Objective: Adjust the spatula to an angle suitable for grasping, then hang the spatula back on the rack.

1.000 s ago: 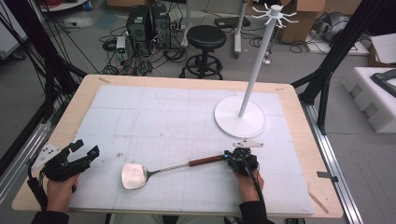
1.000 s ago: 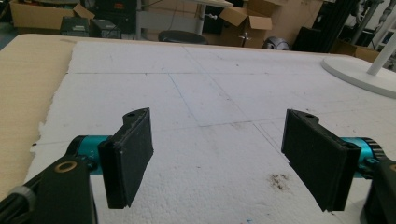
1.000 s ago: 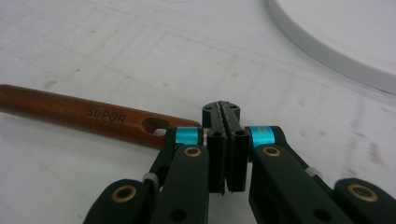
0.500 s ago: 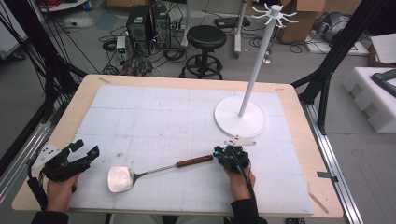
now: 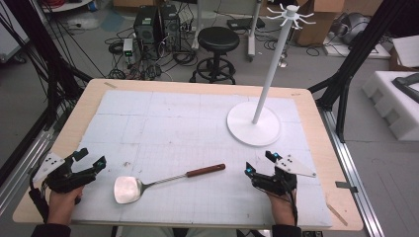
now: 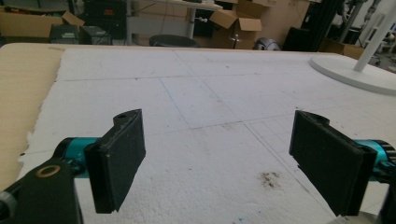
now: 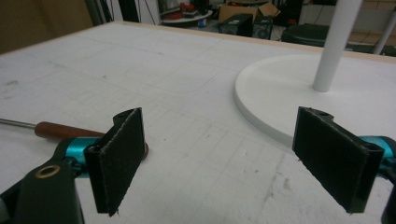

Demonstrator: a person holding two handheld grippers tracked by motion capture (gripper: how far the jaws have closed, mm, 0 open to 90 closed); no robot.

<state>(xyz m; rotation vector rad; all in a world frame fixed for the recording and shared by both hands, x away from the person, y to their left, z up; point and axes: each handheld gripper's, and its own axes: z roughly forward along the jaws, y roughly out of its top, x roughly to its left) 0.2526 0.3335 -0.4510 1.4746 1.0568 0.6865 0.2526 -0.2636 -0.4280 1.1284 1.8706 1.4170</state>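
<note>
Spatula lies free on the worktop, both grippers empty

Spatula [image 5: 163, 180] rests flat on the white foam sheet [image 5: 197, 128] that covers the worktop [image 5: 316, 123], near the front edge and between the two hands. Going from the left: the left gripper [image 5: 88, 159] sits at the front left corner, held low over the sheet, its fingers [image 6: 116, 163] spread wide apart with nothing between them. Just right of it lies the spatula's metal blade [image 5: 129, 189], well short of those fingers. The thin shaft runs up and to the right to the reddish-brown wooden handle [image 5: 205, 171]. Next comes the right gripper [image 5: 259, 164], near the handle's end but apart from it; its fingers [image 7: 119, 158] also stand wide open, and in the right gripper view the handle [image 7: 63, 130] lies off to the side, outside the gap. Farther back on the right stands the white rack [image 5: 269, 69] on its round base [image 5: 254, 124], its hooks at the top bare.

Judged from this, the spatula is neither held nor hung. If the rack is its goal, the grasp, the lift and the hanging are all left to do.
</note>
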